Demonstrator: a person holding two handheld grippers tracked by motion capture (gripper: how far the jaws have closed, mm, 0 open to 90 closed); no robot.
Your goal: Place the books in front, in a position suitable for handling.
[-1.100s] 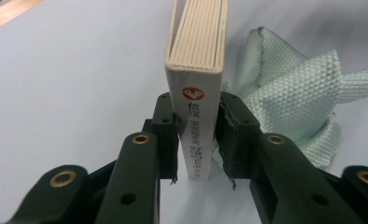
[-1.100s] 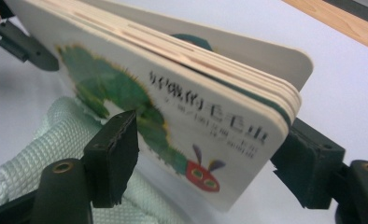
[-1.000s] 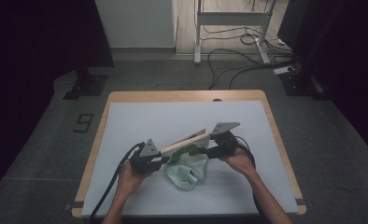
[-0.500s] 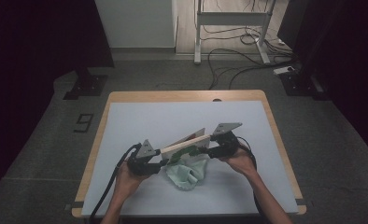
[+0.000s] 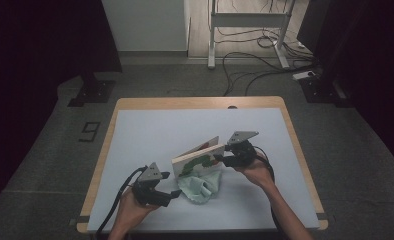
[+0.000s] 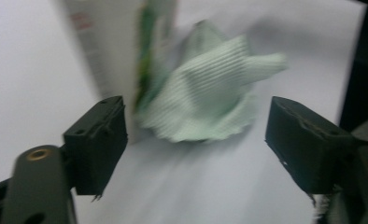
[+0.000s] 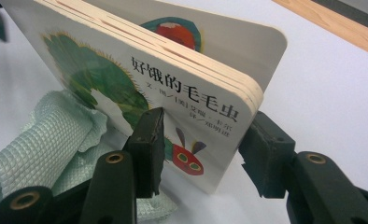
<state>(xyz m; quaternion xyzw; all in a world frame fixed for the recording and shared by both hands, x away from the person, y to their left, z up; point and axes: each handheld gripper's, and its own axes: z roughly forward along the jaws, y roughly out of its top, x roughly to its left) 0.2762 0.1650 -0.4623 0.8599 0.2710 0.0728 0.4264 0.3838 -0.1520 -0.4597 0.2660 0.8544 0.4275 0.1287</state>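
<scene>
At left, the left gripper is seen with jaws just opened, empty, near a soft ribbed green cloth on the surface. Centrally, a stiff, smooth board book, judged light, is clamped at its right end by the right gripper.

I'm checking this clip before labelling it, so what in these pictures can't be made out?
- Board book: the right gripper straddles its corner, but whether the pads press stays unclear; the back cover faces away.
- Book in the left gripper view: print blurred, top cut off by the edge.
- Green cloth: part lies under the book in the high view.
- Left gripper: jaws just opened, nothing between them.
</scene>
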